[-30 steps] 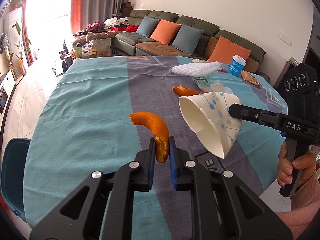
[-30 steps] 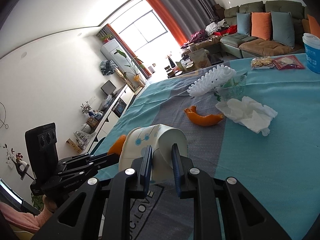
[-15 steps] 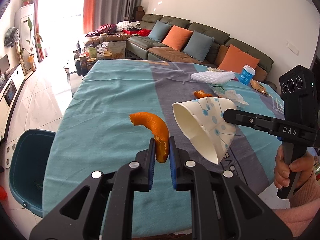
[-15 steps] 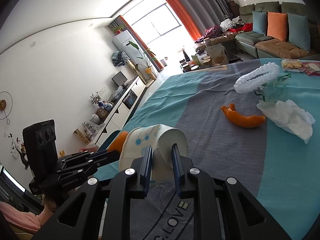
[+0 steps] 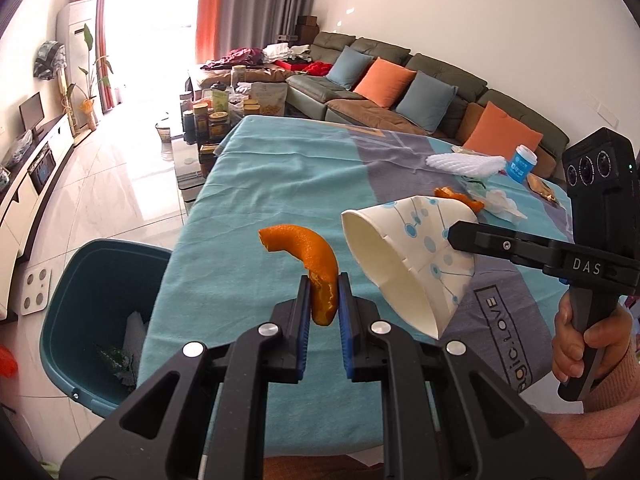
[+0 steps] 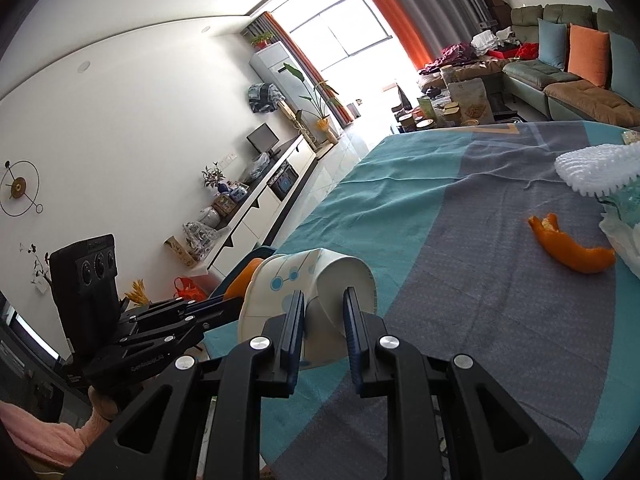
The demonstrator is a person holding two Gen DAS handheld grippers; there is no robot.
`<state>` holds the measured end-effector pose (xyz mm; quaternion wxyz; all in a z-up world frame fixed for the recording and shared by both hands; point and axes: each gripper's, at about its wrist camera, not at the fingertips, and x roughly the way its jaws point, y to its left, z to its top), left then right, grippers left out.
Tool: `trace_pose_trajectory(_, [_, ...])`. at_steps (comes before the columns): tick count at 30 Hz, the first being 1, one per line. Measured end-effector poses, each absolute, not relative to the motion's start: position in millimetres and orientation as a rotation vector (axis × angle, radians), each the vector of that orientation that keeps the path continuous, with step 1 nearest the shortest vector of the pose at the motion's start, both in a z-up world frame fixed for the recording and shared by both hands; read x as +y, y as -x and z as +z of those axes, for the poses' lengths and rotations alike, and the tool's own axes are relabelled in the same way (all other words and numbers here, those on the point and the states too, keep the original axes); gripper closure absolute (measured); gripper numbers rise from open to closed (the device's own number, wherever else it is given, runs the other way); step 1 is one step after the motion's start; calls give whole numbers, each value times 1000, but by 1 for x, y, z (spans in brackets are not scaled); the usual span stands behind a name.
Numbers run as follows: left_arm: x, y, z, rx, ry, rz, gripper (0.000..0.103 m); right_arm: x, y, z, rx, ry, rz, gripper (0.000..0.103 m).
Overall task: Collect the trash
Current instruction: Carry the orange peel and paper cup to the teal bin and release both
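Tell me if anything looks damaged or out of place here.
The paper cup in the right gripper is crushed, its base pinched flat. On the table, another orange peel, a crumpled tissue and white foam netting lie loose.

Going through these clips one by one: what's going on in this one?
A person is clearing trash off a table with a handheld tool in each hand. The left tool is shut on a curved orange peel; the right tool pinches a crushed paper cup. Both are held above the table's edge near a teal bin on the floor. Another peel, tissue and foam netting remain on the table.
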<state>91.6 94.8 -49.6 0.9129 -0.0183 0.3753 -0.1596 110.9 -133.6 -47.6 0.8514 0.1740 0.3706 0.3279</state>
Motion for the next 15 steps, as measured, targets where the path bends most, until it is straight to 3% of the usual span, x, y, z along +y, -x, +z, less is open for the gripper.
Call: trace_pose_trajectory(15, [152, -94, -48, 754, 86, -197, 90, -69, -135, -41, 804, -303, 790, 85])
